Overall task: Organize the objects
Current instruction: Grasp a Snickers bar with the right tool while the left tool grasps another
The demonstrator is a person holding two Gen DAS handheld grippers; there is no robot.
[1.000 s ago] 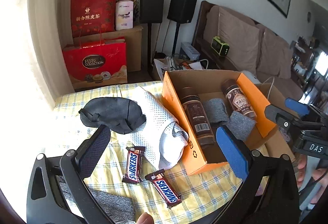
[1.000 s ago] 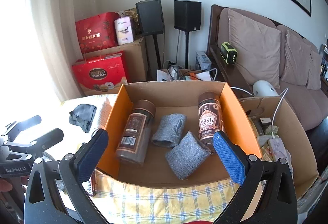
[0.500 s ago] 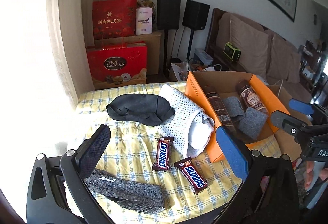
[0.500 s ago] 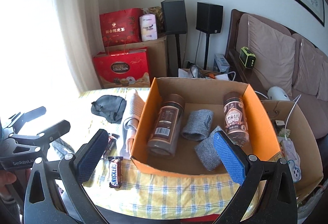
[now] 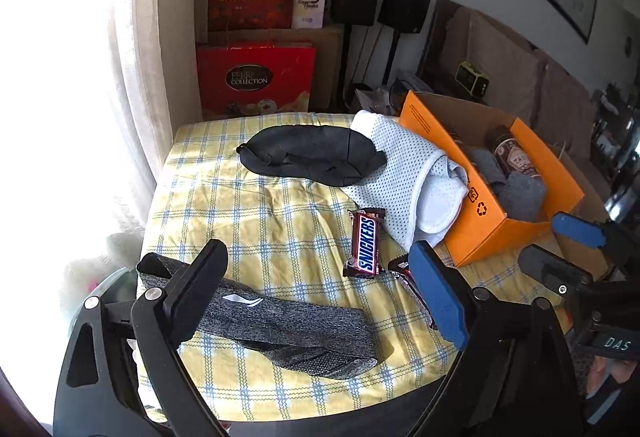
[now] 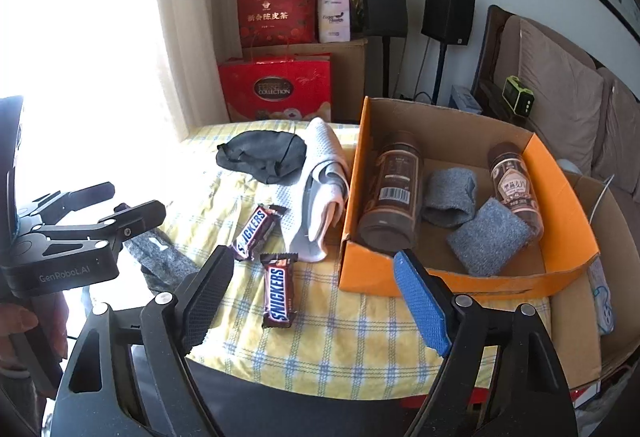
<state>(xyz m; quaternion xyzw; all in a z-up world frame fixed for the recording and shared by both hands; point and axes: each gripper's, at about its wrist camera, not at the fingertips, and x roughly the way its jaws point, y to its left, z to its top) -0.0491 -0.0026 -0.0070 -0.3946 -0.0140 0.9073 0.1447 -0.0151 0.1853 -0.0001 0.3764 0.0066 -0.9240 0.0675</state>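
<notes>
Both claws, left claw (image 5: 316, 293) and right claw (image 6: 312, 297), have just been closing, still released; we have pulled back from the orange box (image 6: 460, 281) toward the nearest Snickers bar (image 6: 278, 289).

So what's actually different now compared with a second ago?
Both views pulled back from the orange box. The left hand-held gripper now frames the grey headband, the right hand-held gripper the nearer Snickers bar. Both sets of jaws have just been closing, gripping nothing yet. The jars, grey cloths and table items stayed put.
</notes>
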